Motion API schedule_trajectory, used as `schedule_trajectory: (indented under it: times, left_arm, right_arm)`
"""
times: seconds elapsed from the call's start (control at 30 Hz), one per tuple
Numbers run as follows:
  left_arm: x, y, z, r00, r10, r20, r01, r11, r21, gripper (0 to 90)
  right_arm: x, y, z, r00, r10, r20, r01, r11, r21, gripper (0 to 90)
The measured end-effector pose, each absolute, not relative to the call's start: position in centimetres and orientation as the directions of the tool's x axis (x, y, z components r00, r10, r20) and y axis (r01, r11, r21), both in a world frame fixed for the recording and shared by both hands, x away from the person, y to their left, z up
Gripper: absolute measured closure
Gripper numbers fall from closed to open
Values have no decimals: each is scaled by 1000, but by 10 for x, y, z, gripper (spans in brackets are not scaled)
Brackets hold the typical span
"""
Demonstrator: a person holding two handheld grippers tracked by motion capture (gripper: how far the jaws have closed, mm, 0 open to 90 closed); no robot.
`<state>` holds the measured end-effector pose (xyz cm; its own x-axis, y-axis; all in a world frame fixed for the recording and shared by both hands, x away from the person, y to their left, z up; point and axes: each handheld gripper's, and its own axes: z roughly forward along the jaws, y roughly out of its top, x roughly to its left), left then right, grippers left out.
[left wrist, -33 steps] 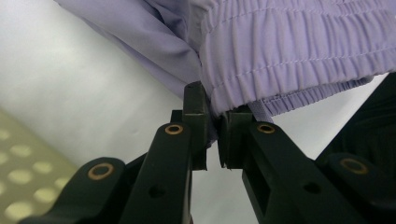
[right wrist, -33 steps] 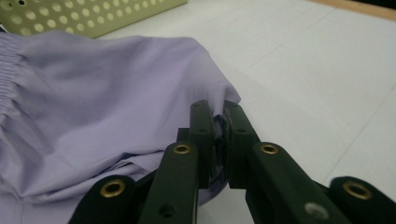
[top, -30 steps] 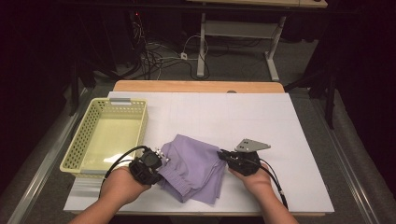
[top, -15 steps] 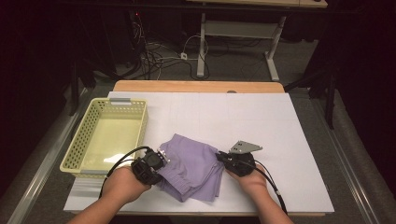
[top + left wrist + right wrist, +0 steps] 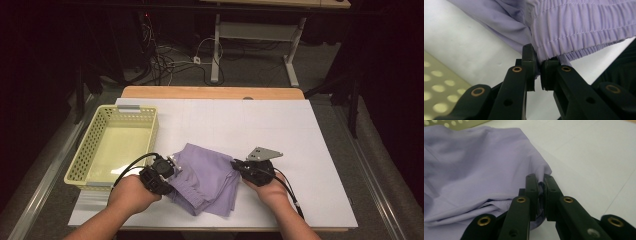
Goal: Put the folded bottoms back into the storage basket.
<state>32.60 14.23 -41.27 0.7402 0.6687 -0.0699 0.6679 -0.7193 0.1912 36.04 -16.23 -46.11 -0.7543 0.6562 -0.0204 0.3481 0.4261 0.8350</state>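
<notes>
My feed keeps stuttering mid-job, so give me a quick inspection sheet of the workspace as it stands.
Surface: white table, bare around the work.
Job's things: purple garment lying bunched near the front edge; yellow basket to its left, apart from it.
Clutter: nothing seen.
Grippers: left gripper shut on the garment's gathered waistband; right gripper shut on a fabric fold.
Cables: black cable trails from the left gripper.
Surroundings: dark floor, tangled wires, desk legs beyond.

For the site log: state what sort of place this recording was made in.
Probably a lab or workshop set up for recording: a white-topped table on a dark floor, loose cables and a metal-framed desk behind it, a yellow basket and purple garment.
</notes>
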Motion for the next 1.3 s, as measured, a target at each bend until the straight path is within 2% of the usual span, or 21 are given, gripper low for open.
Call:
schedule_trajectory:
  times: [0.23,0.53,1.3]
  left_arm:
    - [329,143,-396,748,663,-42,661,-737,143,819]
    - [332,152,-388,738,674,-33,672,-730,125,818]
    - [338,160,-395,729,683,-33,683,-723,103,818]
  right_arm:
    - [359,-152,-444,-771,636,-25,315,416,853,855]
    - [364,-139,-440,-777,629,-21,309,410,858,855]
    - [376,-123,-450,-778,629,-2,335,418,844,855]
